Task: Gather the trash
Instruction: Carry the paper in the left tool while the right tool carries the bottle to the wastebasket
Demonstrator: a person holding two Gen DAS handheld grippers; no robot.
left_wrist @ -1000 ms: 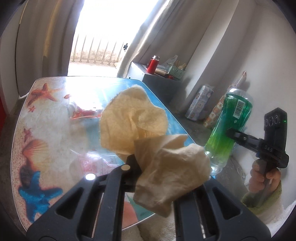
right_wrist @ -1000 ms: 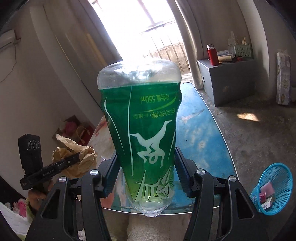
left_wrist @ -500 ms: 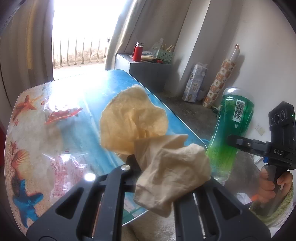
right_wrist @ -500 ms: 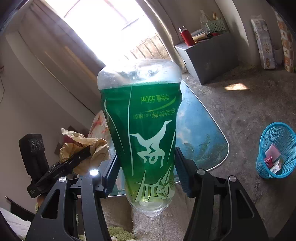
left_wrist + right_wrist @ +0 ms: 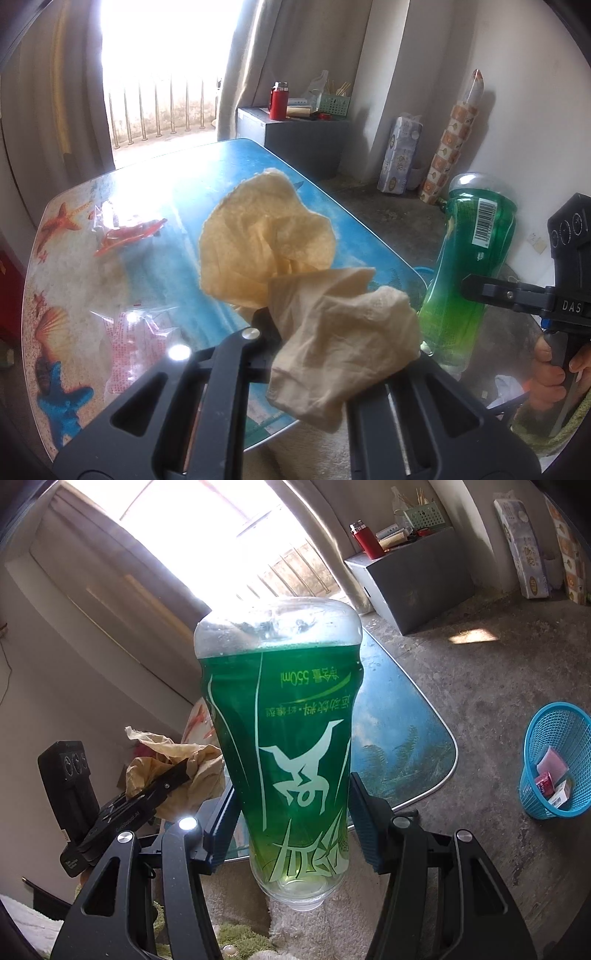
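Observation:
My left gripper (image 5: 314,354) is shut on a crumpled tan paper napkin (image 5: 266,258) and holds it above the near edge of the sea-print table (image 5: 74,266). My right gripper (image 5: 291,834) is shut on a green plastic bottle (image 5: 284,731), held upside down beside the table. The bottle also shows in the left wrist view (image 5: 469,273), right of the napkin. The napkin and left gripper show in the right wrist view (image 5: 173,771), left of the bottle. A blue mesh trash basket (image 5: 554,760) with a few items stands on the floor to the right.
A red wrapper (image 5: 129,232) and a clear printed wrapper (image 5: 129,343) lie on the table. A grey cabinet (image 5: 299,140) with a red flask (image 5: 277,99) stands behind. Tissue packs (image 5: 399,158) lean by the wall. The floor is bare concrete.
Both grippers have swung to the right with their loads. The blue basket has come closer and further into the right wrist view.

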